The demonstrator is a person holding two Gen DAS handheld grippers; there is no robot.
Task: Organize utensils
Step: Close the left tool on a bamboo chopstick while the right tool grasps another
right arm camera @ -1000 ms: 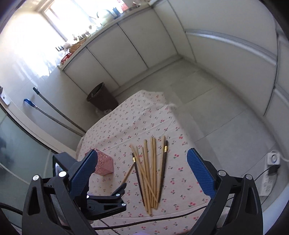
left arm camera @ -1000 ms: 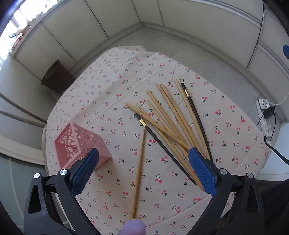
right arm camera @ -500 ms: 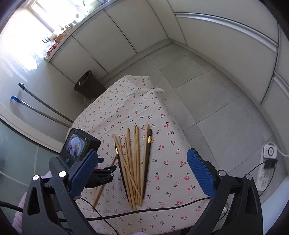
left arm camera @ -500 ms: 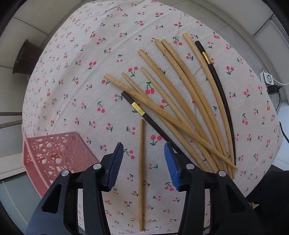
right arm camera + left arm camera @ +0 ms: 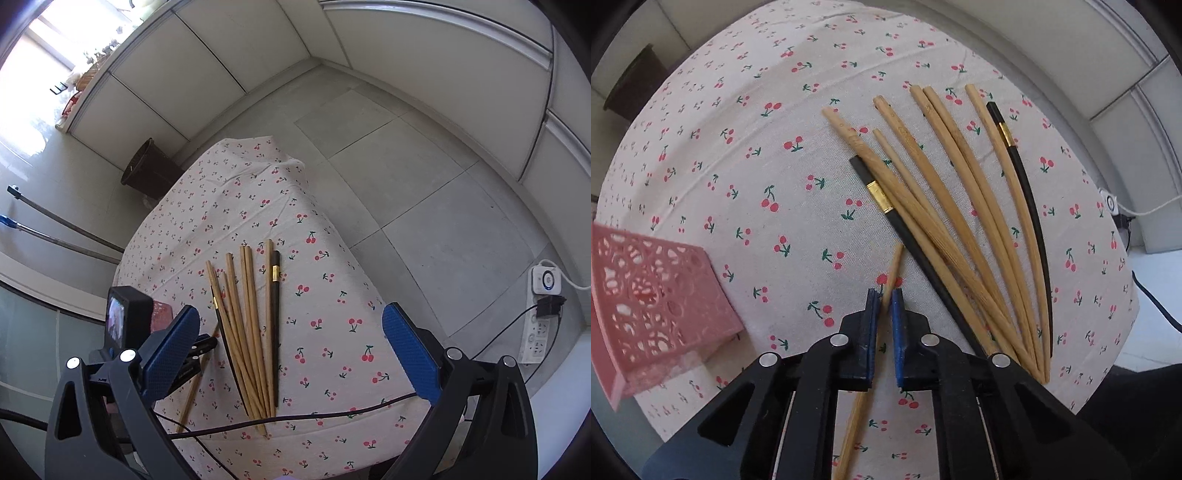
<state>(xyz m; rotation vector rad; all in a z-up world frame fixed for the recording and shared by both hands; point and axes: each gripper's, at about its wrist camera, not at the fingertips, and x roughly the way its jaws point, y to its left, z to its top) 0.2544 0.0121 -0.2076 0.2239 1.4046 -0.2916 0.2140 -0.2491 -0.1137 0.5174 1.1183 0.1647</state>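
My left gripper (image 5: 885, 295) is shut on a single bamboo chopstick (image 5: 894, 266) that lies apart from the rest on the cherry-print tablecloth (image 5: 757, 155). A fan of several bamboo chopsticks (image 5: 945, 206) and two black chopsticks with gold bands (image 5: 897, 221) lies to its right. A pink perforated holder (image 5: 653, 302) stands at the left. My right gripper (image 5: 291, 343) is open and empty, held high above the table's near edge. In the right wrist view the left gripper (image 5: 207, 345) is at the lone chopstick (image 5: 192, 391), left of the chopstick fan (image 5: 251, 325).
The table's right edge drops to a tiled floor with a power strip (image 5: 541, 314) and cables. A dark bin (image 5: 147, 173) stands beyond the far left corner. A black cable (image 5: 295, 417) runs across the table's near edge.
My left gripper has come down to the table and shut on the lone bamboo chopstick. The right gripper has stayed open and high.
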